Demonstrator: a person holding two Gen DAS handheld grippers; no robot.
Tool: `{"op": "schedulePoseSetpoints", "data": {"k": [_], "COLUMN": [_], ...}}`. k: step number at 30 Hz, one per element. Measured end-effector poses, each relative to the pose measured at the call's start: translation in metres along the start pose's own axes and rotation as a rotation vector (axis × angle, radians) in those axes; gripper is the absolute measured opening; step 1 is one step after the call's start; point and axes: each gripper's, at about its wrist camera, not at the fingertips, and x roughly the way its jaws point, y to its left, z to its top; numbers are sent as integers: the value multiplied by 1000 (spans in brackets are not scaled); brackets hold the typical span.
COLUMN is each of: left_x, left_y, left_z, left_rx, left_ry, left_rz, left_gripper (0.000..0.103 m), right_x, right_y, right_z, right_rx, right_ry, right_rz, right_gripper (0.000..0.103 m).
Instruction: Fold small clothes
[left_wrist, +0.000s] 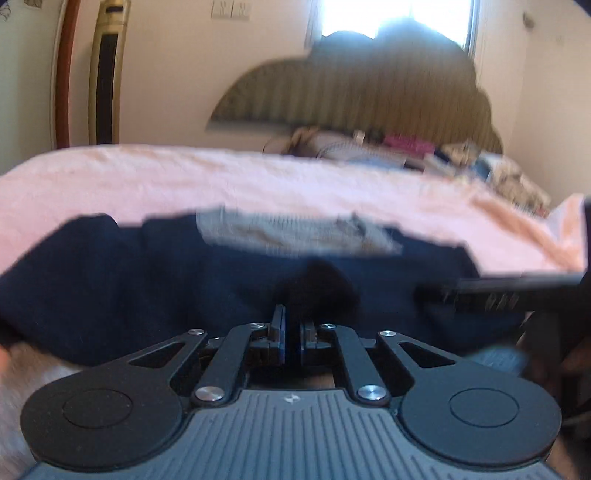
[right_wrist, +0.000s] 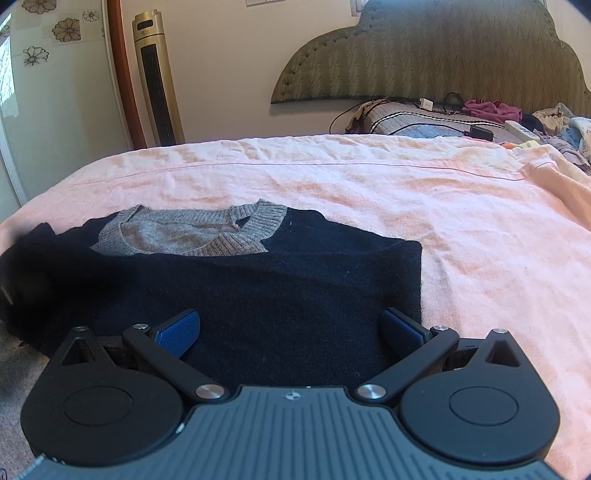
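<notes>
L gripper (left_wrist: 291, 334) clenched, pads nearly together w/ a dark bunch just ahead; prob a pinch of navy sweater (right_wrist: 258, 295), blur hides contact. R gripper (right_wrist: 290, 330) released, jaws wide, hovering over sweater's near hem, gripping nothing. Sweater lying flat on pink bed sheet (right_wrist: 406, 192), grey collar (right_wrist: 192, 232) far side, laid out for folding.

Low over the near edge of the pink bedsheet (right_wrist: 369, 192), both wrist views riding close behind their own fingers, tilted slightly down and facing the green headboard (right_wrist: 443, 55). Left view blurred, pressed right up against the navy sweater (left_wrist: 147, 280); right view sharp, sitting just above the same sweater (right_wrist: 258, 288). Shared by both: sweater with grey collar, sheet, headboard, gold tower fan (right_wrist: 155, 81), clutter by the pillows.
</notes>
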Motion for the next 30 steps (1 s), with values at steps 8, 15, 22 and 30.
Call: {"op": "schedulePoseSetpoints", "data": {"k": [8, 15, 22, 30], "left_x": [-12, -12, -17, -19], "left_y": [26, 23, 17, 14], "left_z": [-4, 2, 1, 1], "left_rx": [-133, -134, -87, -69], "left_ry": [-72, -94, -125, -134], "left_rz": [-37, -60, -74, -77], "left_gripper": [7, 7, 7, 20], "right_x": [-4, -6, 47, 52], "right_y": [0, 19, 47, 46], "right_z": [6, 39, 41, 51], "right_rx": [34, 540, 637, 589], "right_ry": [4, 176, 359, 331], "right_rz": [-9, 508, 533, 517], "right_gripper": [103, 103, 72, 16]}}
